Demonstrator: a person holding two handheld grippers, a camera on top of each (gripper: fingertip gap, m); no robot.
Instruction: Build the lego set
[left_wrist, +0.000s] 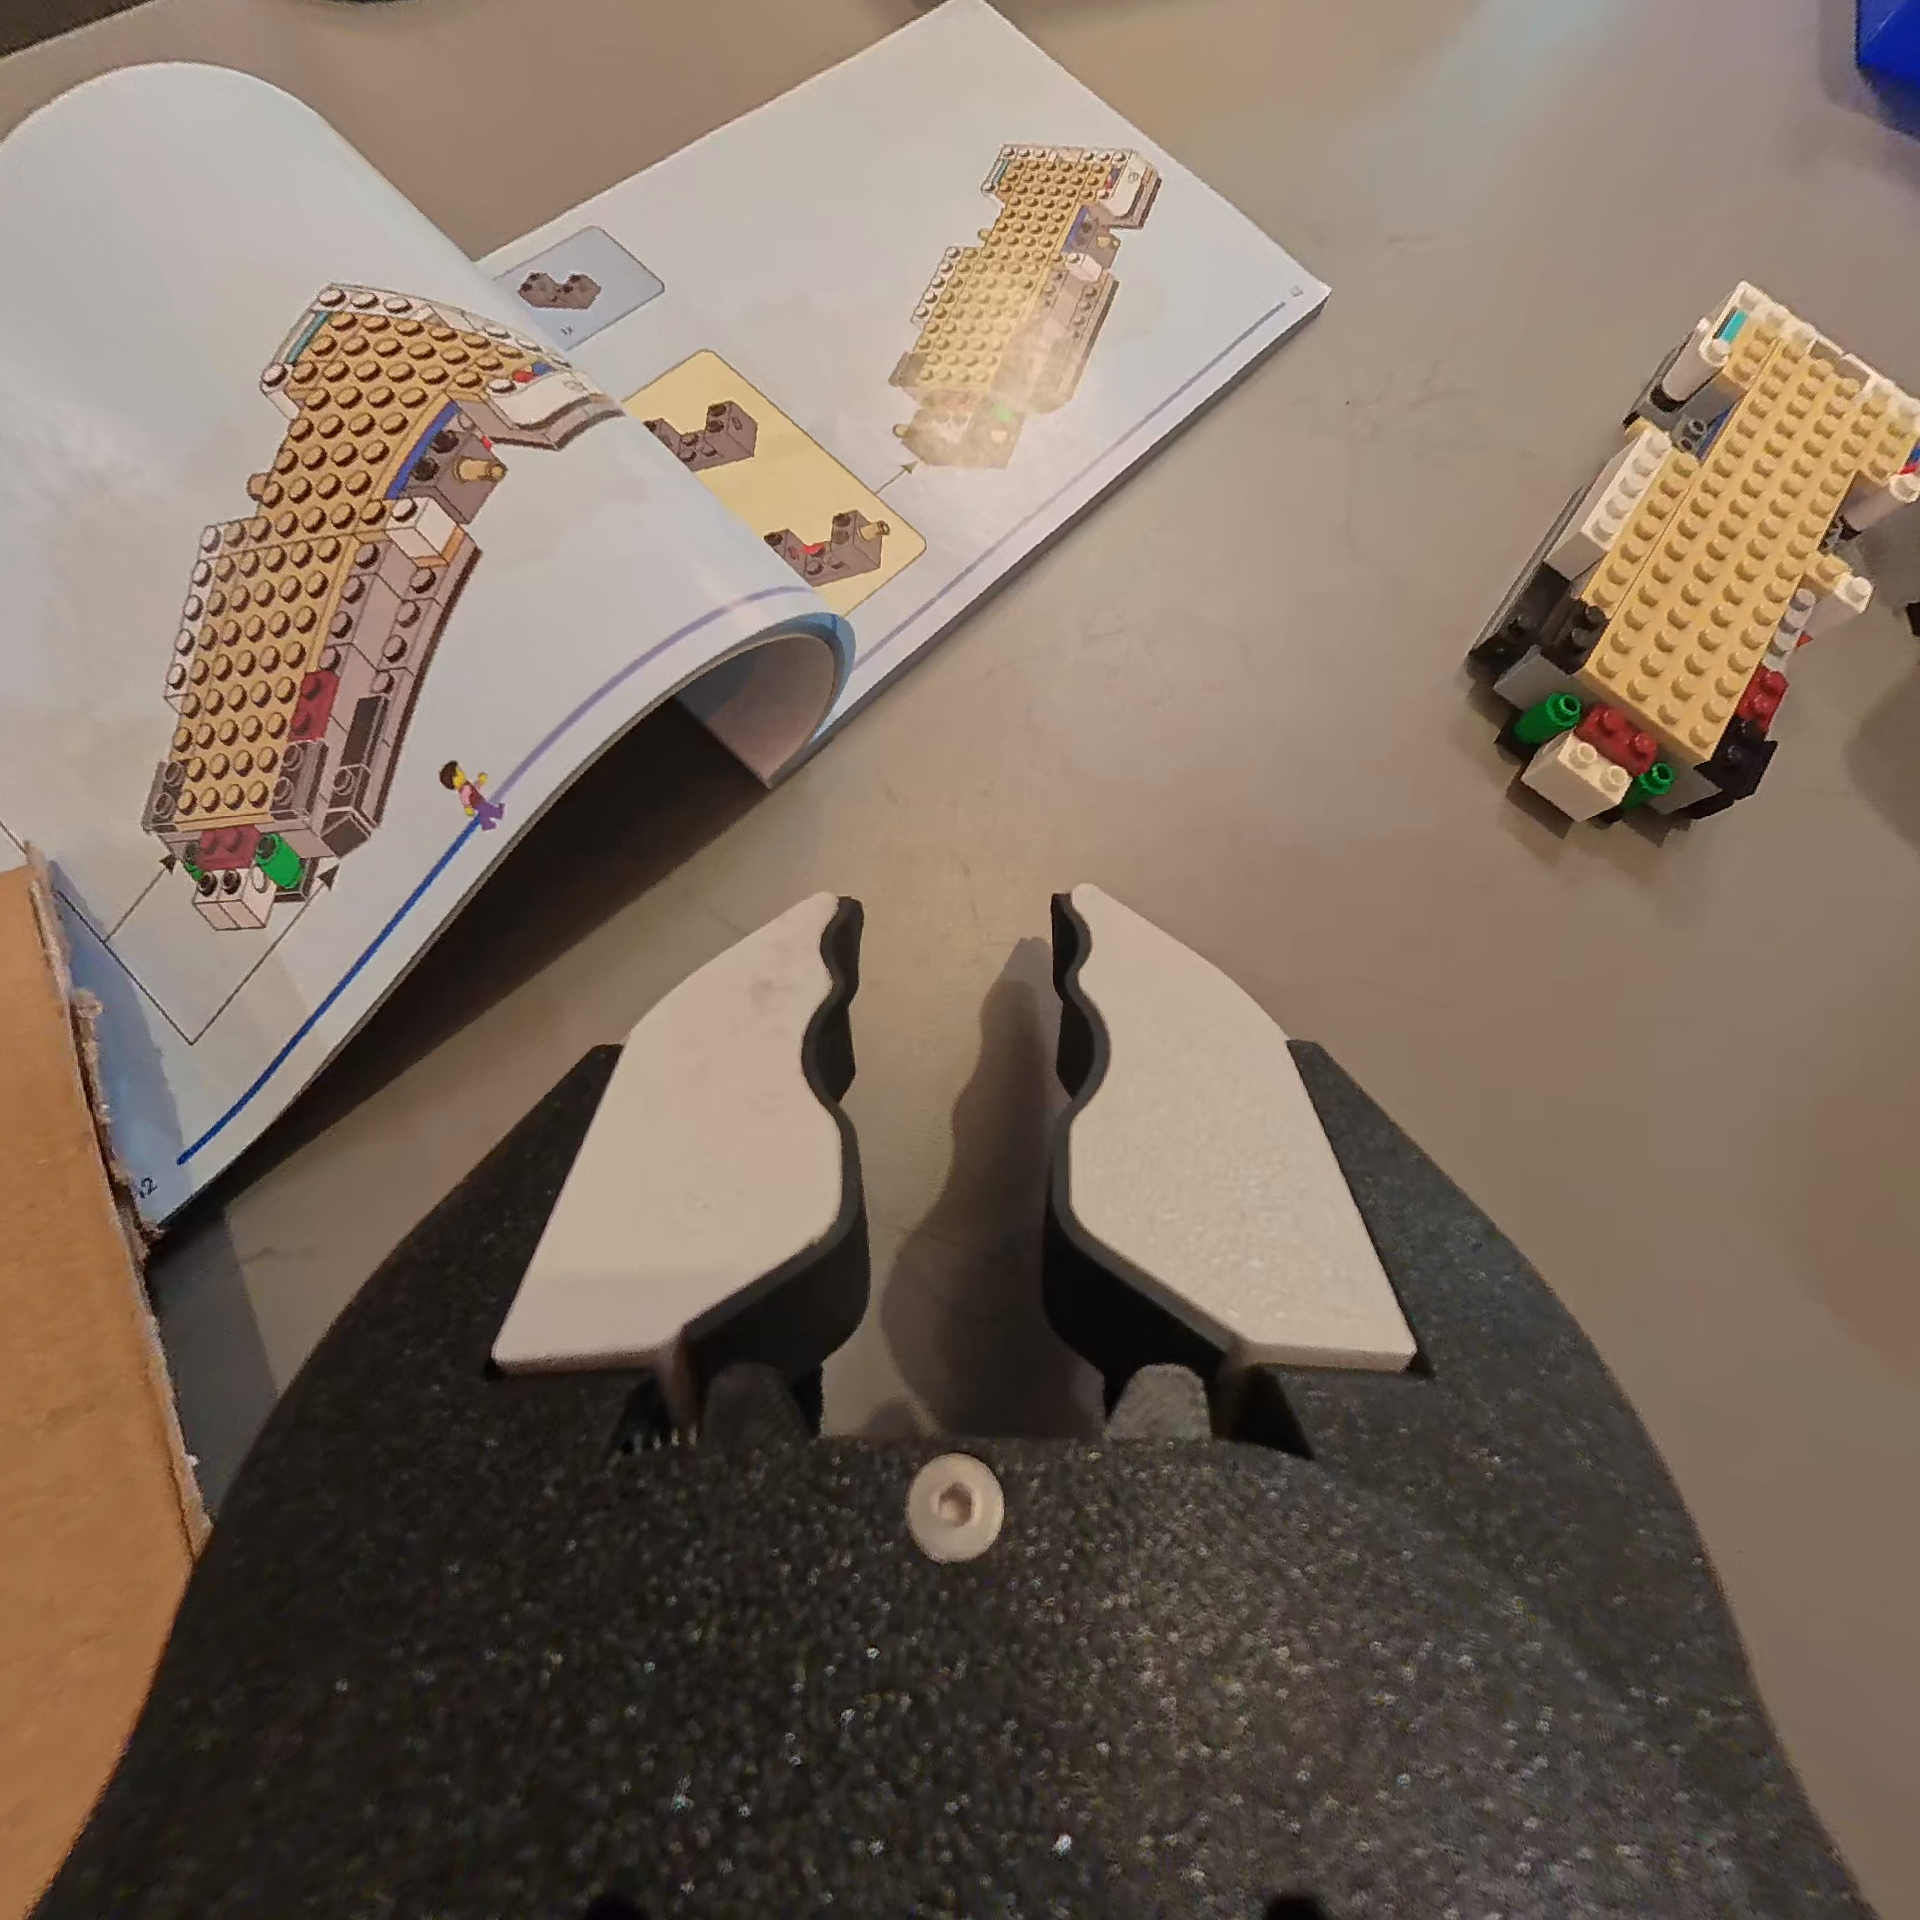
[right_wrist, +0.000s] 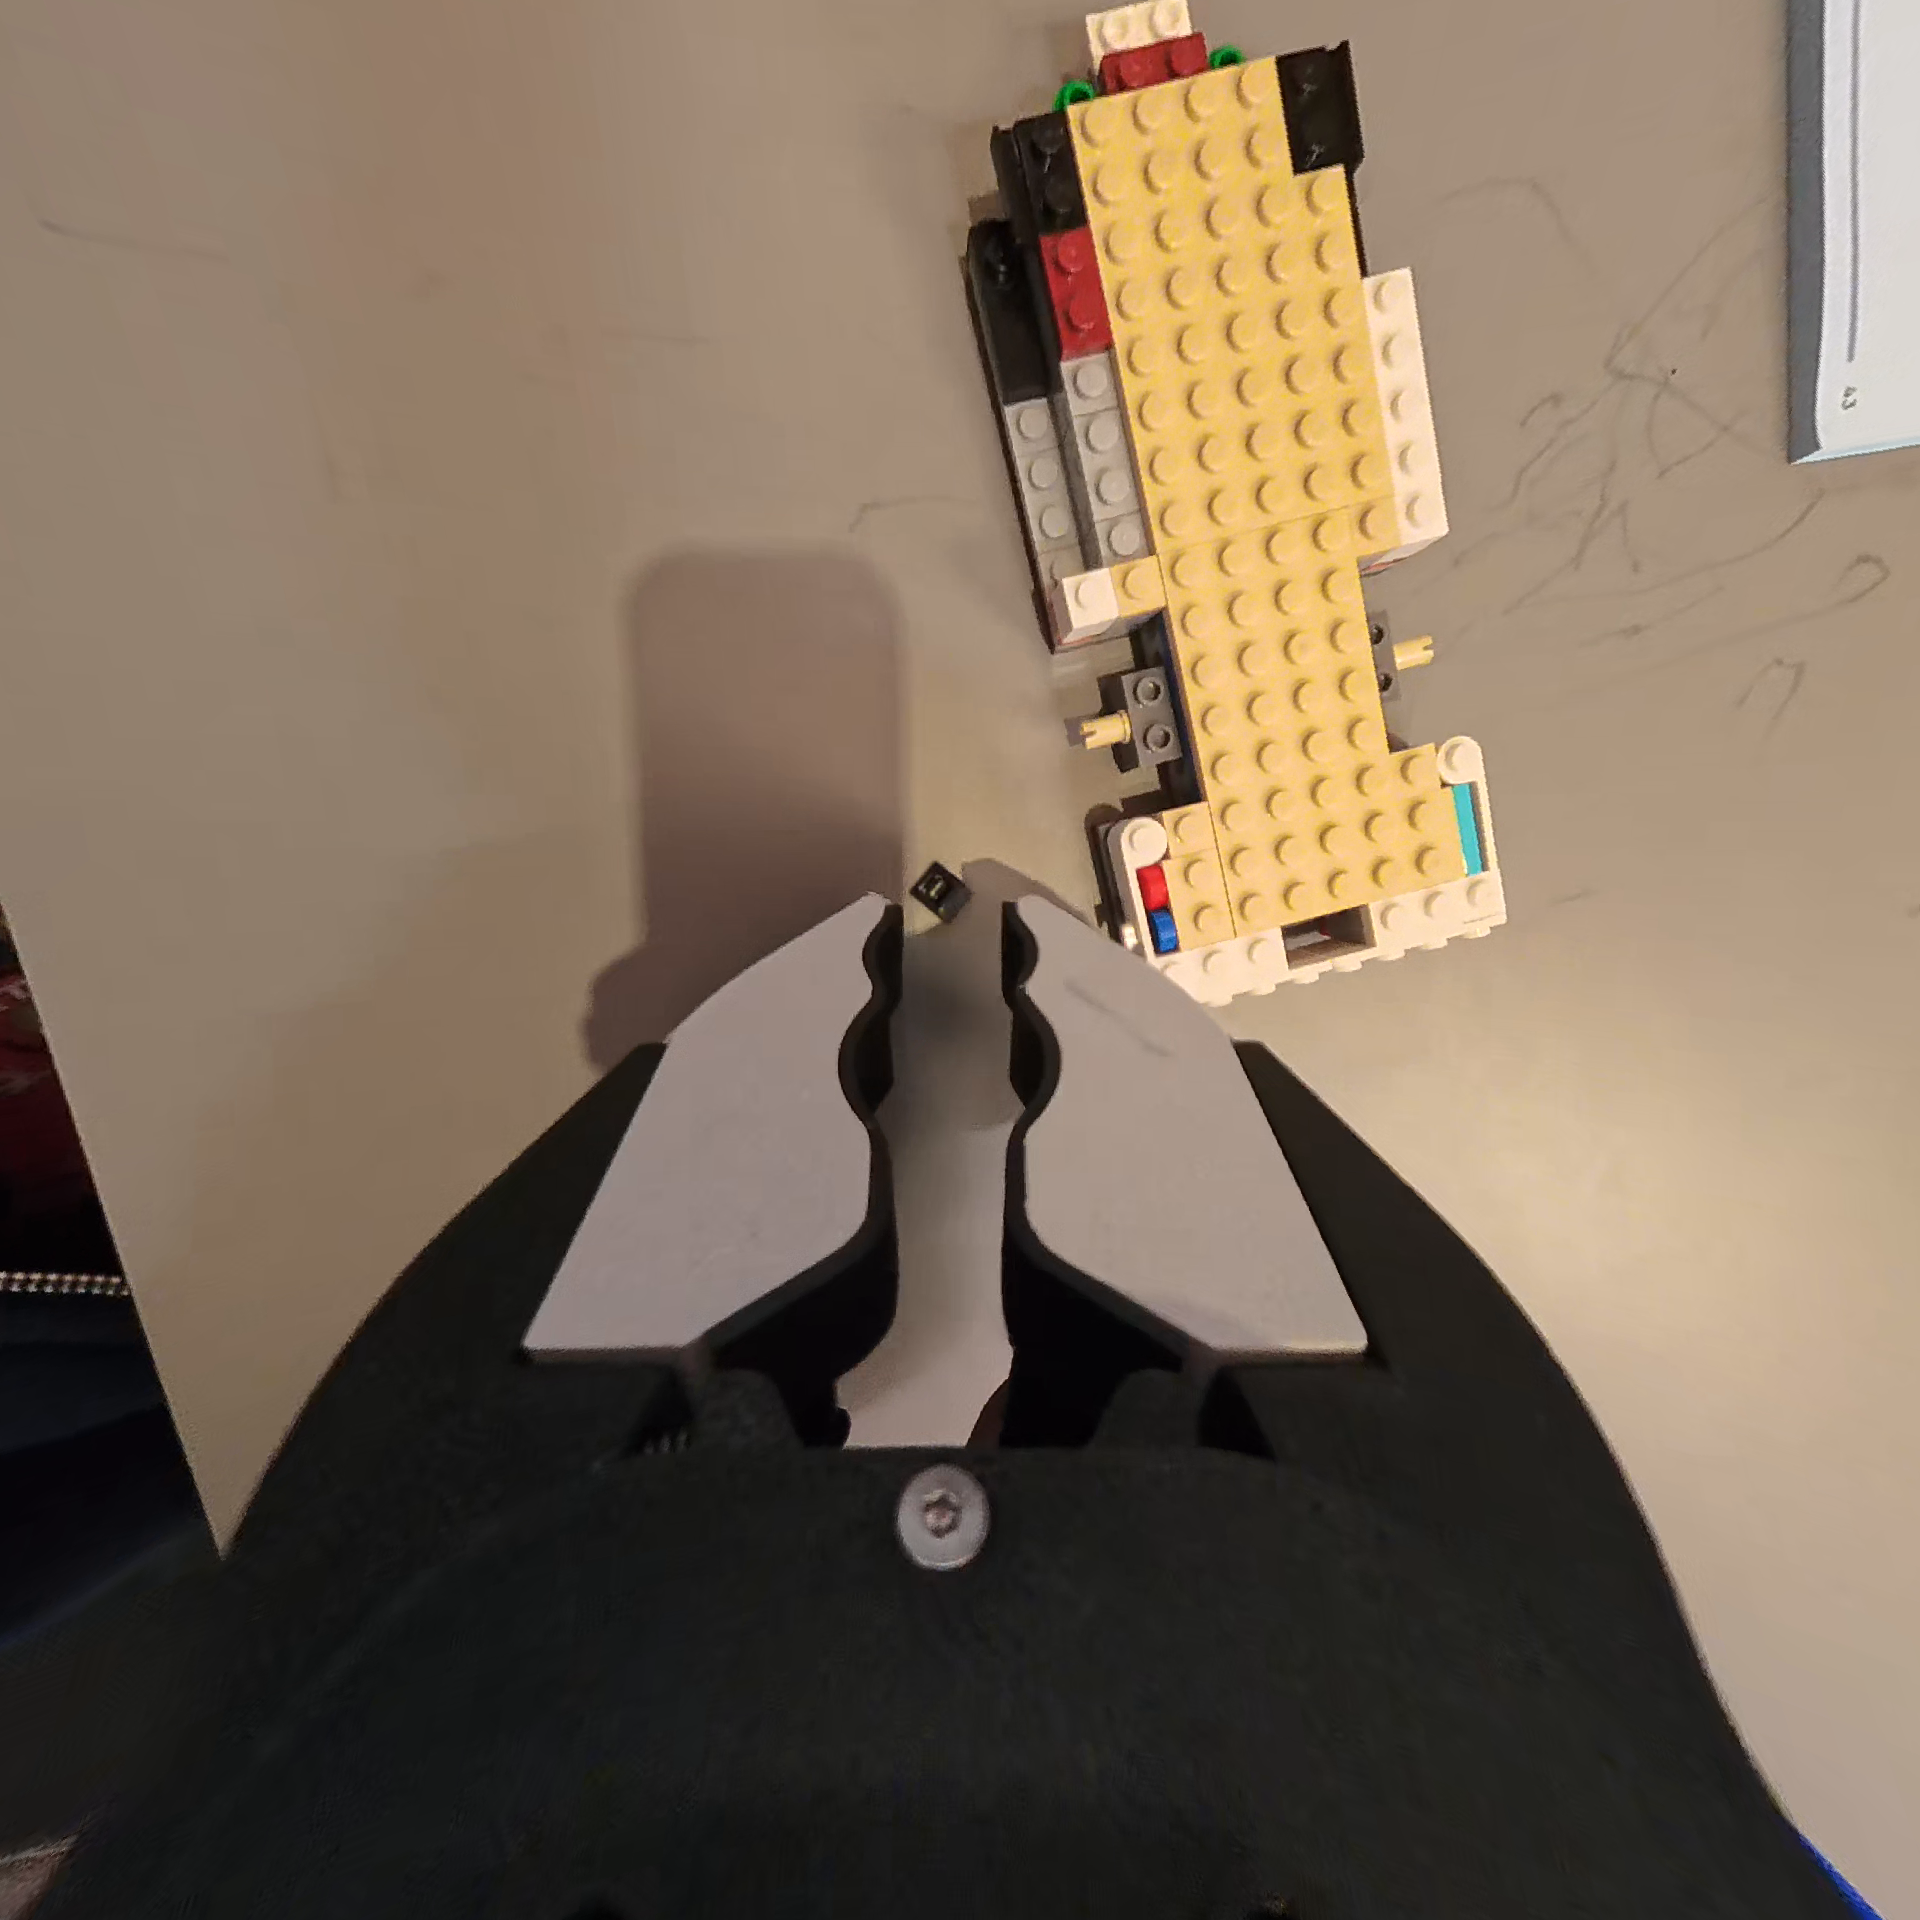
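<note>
While both pairs of tongs hang above the grey worktop (left_wrist: 1351, 1039), neither grips anything. The left tongs (left_wrist: 956, 914) stand spread over bare surface, their dark wavy pads apart, with nothing between them. Nearest them, ahead to the left, lies an open pale-blue building-instruction booklet (left_wrist: 831, 260) with one page curled over; a brown cardboard edge (left_wrist: 73, 1351) sits at far left. The right tongs (right_wrist: 948, 920) are also parted, and a tiny black plastic piece (right_wrist: 938, 894) lies on the worktop just beyond their tips, untouched. Just right of them rests a long tan-topped toy-brick model (right_wrist: 1247, 468) with white, grey, black and red bricks.
</note>
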